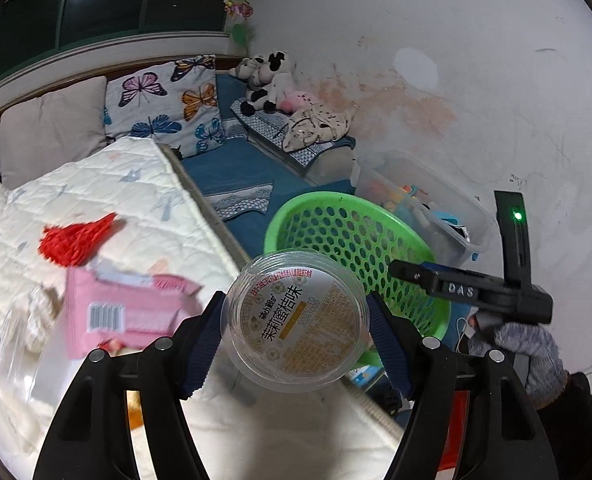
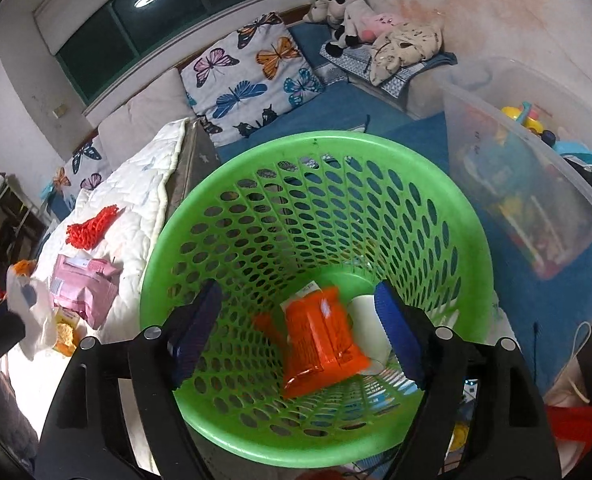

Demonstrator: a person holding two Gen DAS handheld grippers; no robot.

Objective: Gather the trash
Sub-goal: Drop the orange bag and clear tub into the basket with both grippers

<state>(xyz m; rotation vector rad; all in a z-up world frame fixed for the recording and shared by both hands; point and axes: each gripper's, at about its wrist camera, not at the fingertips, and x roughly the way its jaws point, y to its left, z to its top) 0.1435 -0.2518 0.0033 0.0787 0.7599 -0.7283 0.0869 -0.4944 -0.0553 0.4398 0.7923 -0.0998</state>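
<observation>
Beside the green basket (image 1: 360, 240): left gripper (image 1: 296, 320)-clamped cup (image 1: 296, 316).

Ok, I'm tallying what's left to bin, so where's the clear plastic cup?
In the left wrist view the clear plastic cup sits between the left gripper's fingers, above the bed edge, just short of the green basket.

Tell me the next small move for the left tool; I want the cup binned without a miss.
Probably carry the left tool rightward, over the green basket, before opening. It is shut on the clear plastic cup, which sits at the bed's edge short of the rim. The right tool hangs open above the basket, where an orange packet already lies.
</observation>
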